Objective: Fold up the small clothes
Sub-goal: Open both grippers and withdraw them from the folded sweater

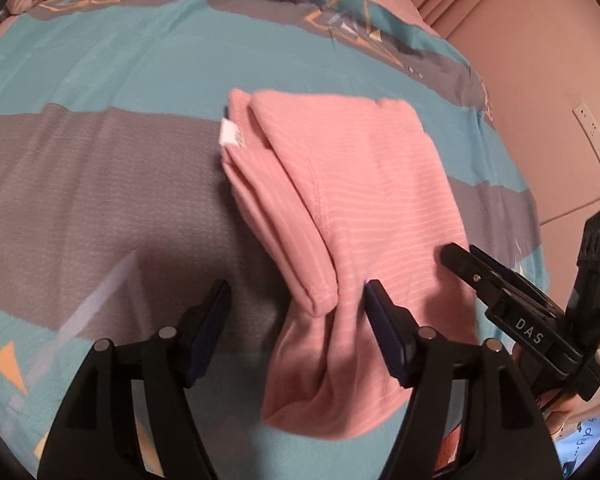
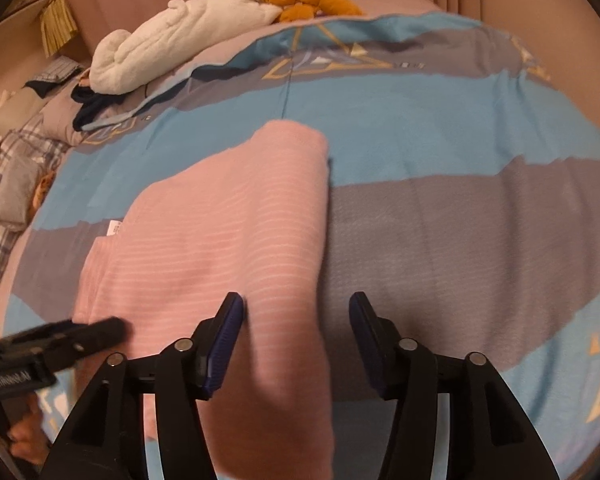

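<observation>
A pink striped garment [image 1: 352, 200] lies folded on the bed, with a white label [image 1: 231, 135] at its left edge. My left gripper [image 1: 296, 300] is open, its jaws straddling the garment's near left corner. My right gripper [image 2: 296, 312] is open over the garment's [image 2: 228, 240] near right edge. In the left wrist view the right gripper [image 1: 456, 258] enters from the right, its tips on the garment. In the right wrist view the left gripper [image 2: 112, 326] enters from the left.
The bed cover [image 1: 100, 80] has teal, grey and pink bands. A white plush [image 2: 172, 40] and an orange one [image 2: 312, 2] lie at the bed's far end, with dark clothes [image 2: 88, 108] and pillows [image 2: 12, 176] at the left. A wall [image 1: 540, 60] is at the right.
</observation>
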Motion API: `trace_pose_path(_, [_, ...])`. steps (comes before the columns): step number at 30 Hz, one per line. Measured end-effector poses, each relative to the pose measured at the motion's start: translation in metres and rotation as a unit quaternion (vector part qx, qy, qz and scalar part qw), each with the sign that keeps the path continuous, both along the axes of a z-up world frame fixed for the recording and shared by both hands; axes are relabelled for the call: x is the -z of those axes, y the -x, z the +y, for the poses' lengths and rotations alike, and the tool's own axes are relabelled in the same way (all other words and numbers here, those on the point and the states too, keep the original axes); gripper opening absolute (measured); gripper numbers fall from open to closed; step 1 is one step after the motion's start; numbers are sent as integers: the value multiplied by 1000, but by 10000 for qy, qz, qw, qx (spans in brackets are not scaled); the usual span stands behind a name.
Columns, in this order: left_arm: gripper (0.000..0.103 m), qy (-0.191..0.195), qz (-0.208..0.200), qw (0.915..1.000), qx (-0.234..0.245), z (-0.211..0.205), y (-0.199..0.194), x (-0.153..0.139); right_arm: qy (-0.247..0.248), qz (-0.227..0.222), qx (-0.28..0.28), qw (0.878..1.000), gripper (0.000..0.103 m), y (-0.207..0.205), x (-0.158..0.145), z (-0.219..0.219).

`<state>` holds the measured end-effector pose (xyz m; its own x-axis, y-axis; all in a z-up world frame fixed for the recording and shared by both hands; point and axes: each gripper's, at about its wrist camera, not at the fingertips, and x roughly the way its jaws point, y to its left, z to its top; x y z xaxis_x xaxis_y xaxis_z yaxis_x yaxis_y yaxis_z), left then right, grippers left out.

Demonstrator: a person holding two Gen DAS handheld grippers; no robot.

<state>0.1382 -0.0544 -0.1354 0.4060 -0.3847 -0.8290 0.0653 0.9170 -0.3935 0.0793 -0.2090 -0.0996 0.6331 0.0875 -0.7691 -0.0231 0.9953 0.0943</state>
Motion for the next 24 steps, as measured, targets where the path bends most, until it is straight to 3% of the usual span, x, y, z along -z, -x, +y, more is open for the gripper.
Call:
trace_pose_path(6, [88,151,-478,9986,-151,14,13,-32,-14,-434,90,9990,85,15,-28,-4])
trace_pose_path(10, [102,182,-854,9960,-172,19,24,-55,-101,-759,108,9970,90,25,-48,-5])
trace_pose_path(16, [102,55,-1269,9918,-170,20,38,-78,-127,-1141,56,9934,97,38,-68,2])
trace_pose_path(24, [103,-260,-1341,9906,-41,16,45,-79,-38,-1186,41,9929,97,42,-67,9])
